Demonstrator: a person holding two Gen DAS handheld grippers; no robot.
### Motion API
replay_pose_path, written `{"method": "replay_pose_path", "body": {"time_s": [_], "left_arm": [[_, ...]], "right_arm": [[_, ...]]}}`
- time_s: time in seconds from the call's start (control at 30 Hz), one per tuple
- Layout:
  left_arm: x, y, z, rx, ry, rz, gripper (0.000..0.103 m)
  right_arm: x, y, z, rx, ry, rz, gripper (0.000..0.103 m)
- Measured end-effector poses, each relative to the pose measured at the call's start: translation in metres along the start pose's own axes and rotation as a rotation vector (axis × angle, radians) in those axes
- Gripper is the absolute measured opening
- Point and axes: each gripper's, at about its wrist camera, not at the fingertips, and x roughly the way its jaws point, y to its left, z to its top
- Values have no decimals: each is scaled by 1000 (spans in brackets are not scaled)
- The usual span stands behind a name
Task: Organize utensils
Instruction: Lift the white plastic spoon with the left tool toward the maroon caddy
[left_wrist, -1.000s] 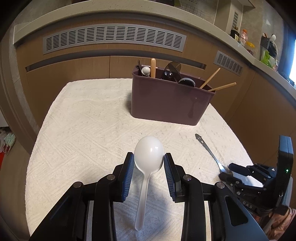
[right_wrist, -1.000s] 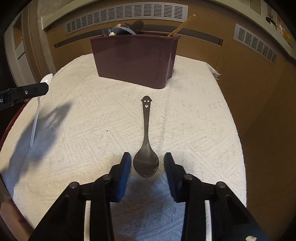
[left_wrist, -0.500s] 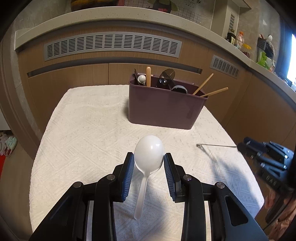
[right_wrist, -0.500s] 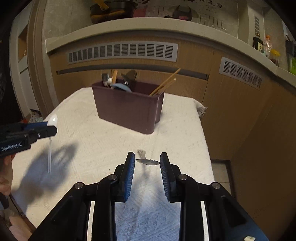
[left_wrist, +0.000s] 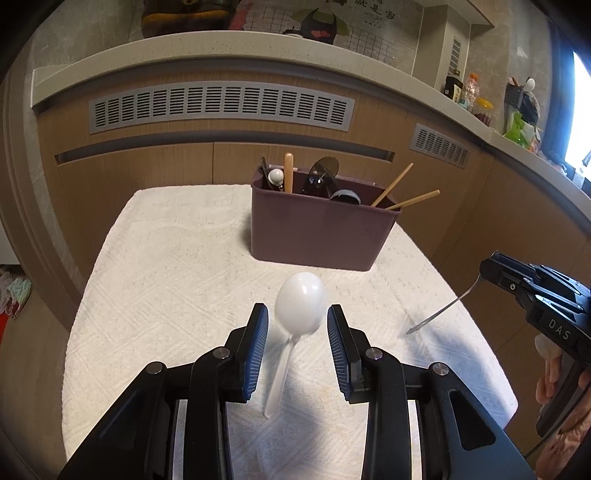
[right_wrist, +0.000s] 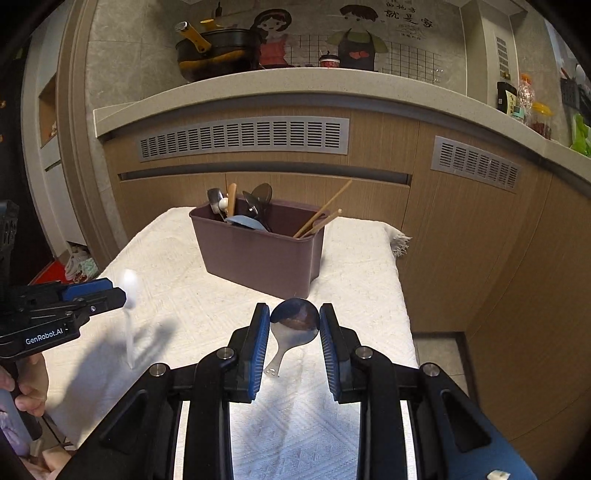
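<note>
White textured cloth-covered table (left_wrist: 155, 280) first, the dark maroon plastic utensil bin (right_wrist: 258, 254) at its far edge. Left gripper (left_wrist: 297, 326) pinches the white plastic spoon (left_wrist: 301, 302) by its bowl; right gripper (right_wrist: 294, 325) clamps the steel spoon (right_wrist: 295, 321) likewise, handles dangling. Best carry both over the rim, lower handle-first, clear of the chopsticks (right_wrist: 321, 218).

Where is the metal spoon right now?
In the right wrist view, the metal spoon is clamped by its bowl in the right tongs, lifted above the white cloth, before the utensil bin.
</note>
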Motion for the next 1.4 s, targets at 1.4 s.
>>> {"method": "replay_pose_path", "body": {"time_s": [1.4], "left_arm": [[50,-11,38,56,-29,-46,34]], "right_arm": [[-9,6,16,-57,-1,67,25]]}}
